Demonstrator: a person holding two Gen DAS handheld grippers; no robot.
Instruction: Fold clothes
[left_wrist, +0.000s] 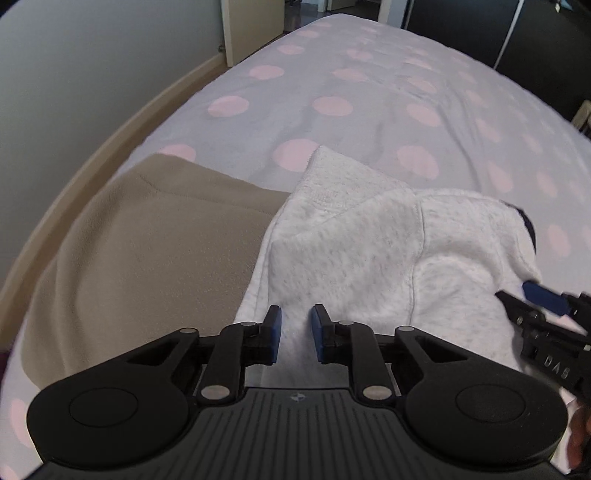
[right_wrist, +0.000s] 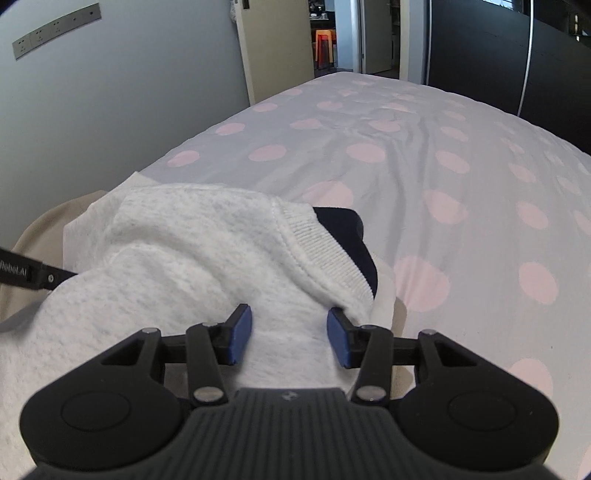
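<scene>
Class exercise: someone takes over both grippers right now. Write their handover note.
Left gripper: jaws narrow but apart, over the near edge of the white sweatshirt, nothing pinched.
Right gripper: open above the sweatshirt, beside its ribbed cuff.
The sweatshirt lies bunched on the dotted bedspread, partly over a beige garment.
Done: nothing looks neatly folded.
Left: flatten and fold the sweatshirt, then the beige garment.

Left hand-held gripper (left_wrist: 296, 334) narrowly parted; right hand-held gripper (right_wrist: 289, 338) half open, both angled down.
</scene>
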